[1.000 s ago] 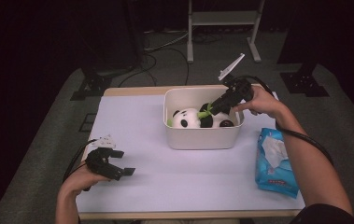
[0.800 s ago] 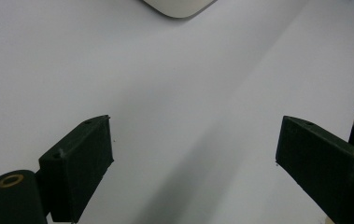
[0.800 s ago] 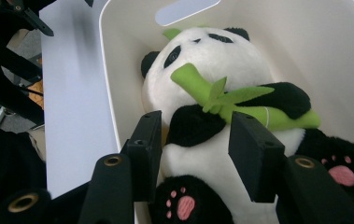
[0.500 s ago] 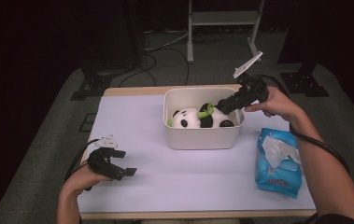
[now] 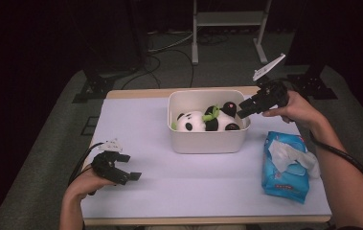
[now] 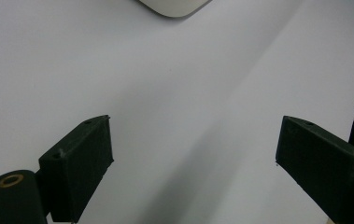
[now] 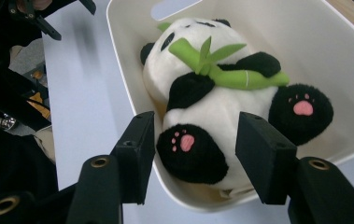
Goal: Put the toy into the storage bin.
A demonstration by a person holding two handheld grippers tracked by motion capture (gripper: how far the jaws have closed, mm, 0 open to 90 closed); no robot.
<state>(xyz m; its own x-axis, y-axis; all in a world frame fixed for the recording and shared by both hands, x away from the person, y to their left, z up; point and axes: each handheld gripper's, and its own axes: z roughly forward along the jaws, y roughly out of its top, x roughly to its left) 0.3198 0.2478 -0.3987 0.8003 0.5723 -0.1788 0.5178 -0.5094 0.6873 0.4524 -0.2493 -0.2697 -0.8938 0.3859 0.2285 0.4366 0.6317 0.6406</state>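
Right claw has just been opening and has drawn back over the bin's right rim, jaws apart and empty. The plush panda lies released inside the bin: placement appears complete. Left claw hovers open above the table.

The plush panda was white with black ears, arms and feet, pink paw prints on its soles, and held a bright green bamboo sprig. The bin was cream-white, the tabletop pale lilac-white, the wipes pack blue and white, and both tongs black.
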